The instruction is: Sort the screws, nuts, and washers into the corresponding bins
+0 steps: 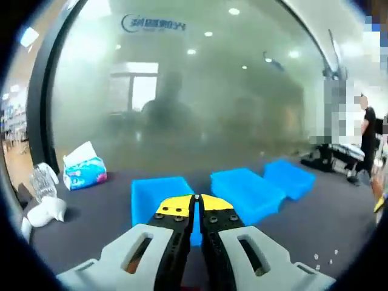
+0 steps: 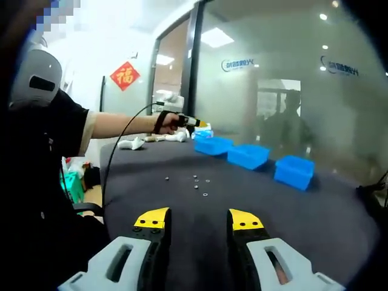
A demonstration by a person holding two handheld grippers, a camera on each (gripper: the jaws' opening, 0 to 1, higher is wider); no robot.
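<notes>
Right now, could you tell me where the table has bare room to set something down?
The dark table is bare between the right gripper and the scattered small parts, and again right of them, before the three blue bins. It is crowded by the tissue pack and white clutter.

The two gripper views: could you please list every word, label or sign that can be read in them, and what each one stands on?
"福": on the red diamond sign on the white wall, right gripper view.
Blue logo lettering on the frosted glass wall, left gripper view: too blurred to read.
Two blue logos on the same glass, right gripper view: too small to read.
Tissue pack print: blurred, unreadable.
</notes>
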